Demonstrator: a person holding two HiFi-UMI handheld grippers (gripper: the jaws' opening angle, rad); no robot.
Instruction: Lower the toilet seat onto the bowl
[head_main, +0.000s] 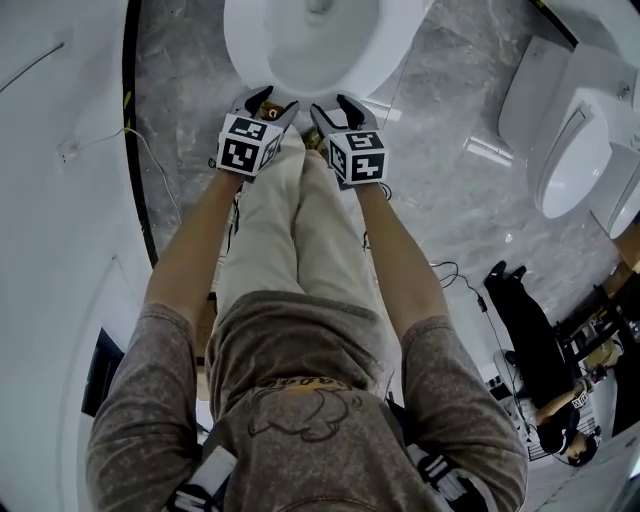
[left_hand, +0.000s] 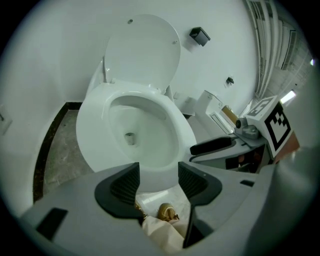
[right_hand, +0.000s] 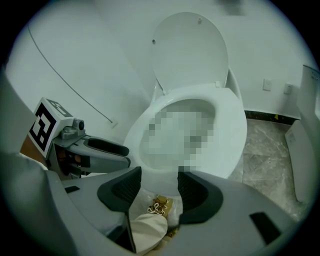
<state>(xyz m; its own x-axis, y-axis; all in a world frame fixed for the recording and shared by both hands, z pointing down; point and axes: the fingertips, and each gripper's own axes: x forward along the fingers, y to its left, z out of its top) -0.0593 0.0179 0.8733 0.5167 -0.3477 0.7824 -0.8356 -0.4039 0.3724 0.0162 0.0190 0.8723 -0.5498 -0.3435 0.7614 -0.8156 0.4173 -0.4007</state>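
Left gripper (head_main: 268, 100) and right gripper (head_main: 335, 108) hover side by side, jaws apart and empty, at the front of the bowl (left_hand: 145, 140). The toilet seat (right_hand: 232, 125) lies flat, lid (left_hand: 142, 50) upright behind.

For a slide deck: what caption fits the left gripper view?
Open, empty left gripper facing the toilet, its lid upright, with the right gripper alongside.
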